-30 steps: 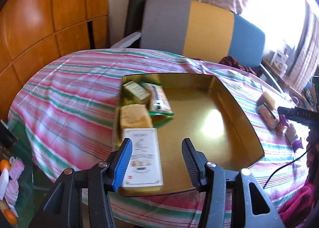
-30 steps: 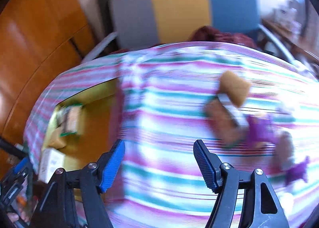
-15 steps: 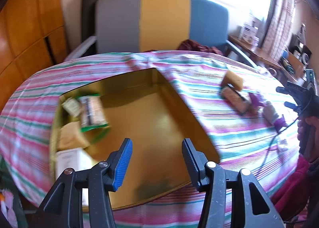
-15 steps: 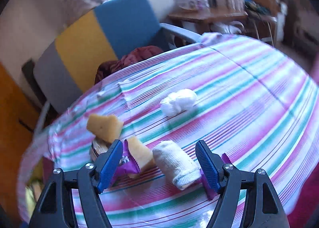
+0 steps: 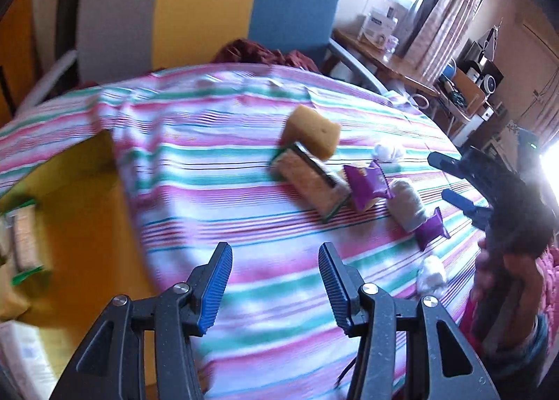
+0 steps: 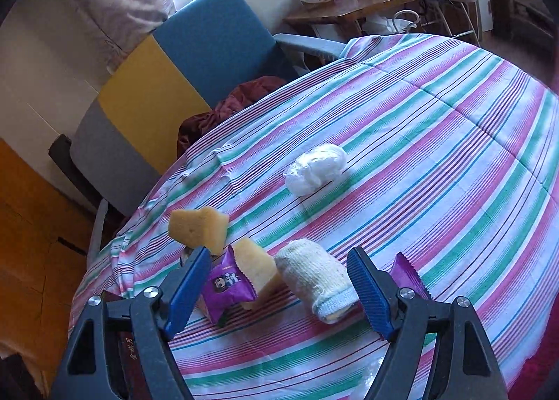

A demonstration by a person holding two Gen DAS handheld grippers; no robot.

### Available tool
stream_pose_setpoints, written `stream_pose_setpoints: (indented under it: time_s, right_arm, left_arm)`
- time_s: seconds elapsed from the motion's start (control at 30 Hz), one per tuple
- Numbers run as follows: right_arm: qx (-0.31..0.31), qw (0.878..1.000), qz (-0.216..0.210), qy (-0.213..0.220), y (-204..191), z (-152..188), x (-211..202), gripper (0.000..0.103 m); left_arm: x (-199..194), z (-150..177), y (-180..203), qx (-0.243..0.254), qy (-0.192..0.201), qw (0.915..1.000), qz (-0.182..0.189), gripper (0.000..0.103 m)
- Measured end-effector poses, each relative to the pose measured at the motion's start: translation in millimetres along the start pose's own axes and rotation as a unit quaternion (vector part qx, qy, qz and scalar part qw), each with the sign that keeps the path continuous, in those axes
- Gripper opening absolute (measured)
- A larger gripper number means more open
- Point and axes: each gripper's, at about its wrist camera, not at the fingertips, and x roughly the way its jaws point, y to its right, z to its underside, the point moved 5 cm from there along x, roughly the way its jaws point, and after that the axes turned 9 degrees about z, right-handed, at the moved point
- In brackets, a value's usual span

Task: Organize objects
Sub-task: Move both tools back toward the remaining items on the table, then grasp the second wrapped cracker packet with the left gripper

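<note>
My right gripper [image 6: 279,290]: jaws wide apart, empty, framing a rolled white sock [image 6: 316,281] on the striped tablecloth [image 6: 436,169]. Sock: soft, light, compressible; I judge it best pinched across mid-roll. Beside it: purple snack packet [image 6: 227,286], crinkly, slippery; yellow sponge [image 6: 197,227]. My left gripper [image 5: 276,290]: spread open, empty, near gold tray [image 5: 84,225].

On the counter [image 6: 436,190], a sock roll [image 6: 316,277] lies between 2 snack packets [image 6: 229,286], sponges [image 6: 197,227] behind.
</note>
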Motion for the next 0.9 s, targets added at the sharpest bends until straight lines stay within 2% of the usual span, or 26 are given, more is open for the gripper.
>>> stream_pose_setpoints:
  time_s: [0.1, 0.23, 0.33, 0.4, 0.5, 0.63, 0.7, 0.77, 0.9]
  right_arm:
    - [-0.001, 1.000, -0.007, -0.003, -1.9, 0.4, 1.4, 0.081]
    - [-0.004, 1.000, -0.015, -0.011, -4.1, 2.1, 4.3, 0.081]
    - [-0.004, 1.000, -0.019, -0.016, -4.6, 2.4, 6.8, 0.081]
    - [-0.002, 1.000, -0.024, -0.020, -4.5, 2.3, 8.1, 0.081]
    - [0.003, 0.999, -0.030, -0.023, -3.6, 2.2, 9.4, 0.081]
    - [0.006, 0.999, -0.032, -0.023, -3.3, 1.4, 10.8, 0.081]
    - [0.007, 0.999, -0.033, -0.024, -3.5, 1.2, 12.0, 0.081]
    - [0.006, 0.999, -0.030, -0.024, -3.8, 0.7, 13.5, 0.081]
    - [0.005, 0.999, -0.028, -0.020, -3.2, -0.3, 13.7, 0.081]
  left_arm:
    - [34.2, -10.7, 4.3, -0.032, -0.025, 0.9988, 0.029, 0.052]
    - [72.0, -27.6, 4.1, -0.065, -0.036, 0.9964, 0.041, 0.052]
    - [92.2, -41.9, 1.9, -0.102, -0.035, 0.9922, 0.063, 0.052]
    - [103.9, -52.6, -2.2, -0.120, -0.029, 0.9909, 0.055, 0.053]
    - [120.1, -63.9, -7.4, -0.153, -0.027, 0.9857, 0.066, 0.059]
    - [140.4, -72.9, -10.0, -0.168, -0.028, 0.9837, 0.056, 0.061]
    - [152.7, -71.2, -9.7, -0.161, -0.041, 0.9849, 0.046, 0.059]
    - [152.1, -68.4, -4.1, -0.124, -0.032, 0.9913, 0.028, 0.055]
    - [141.7, -52.9, 2.3, -0.072, -0.040, 0.9964, 0.015, 0.052]
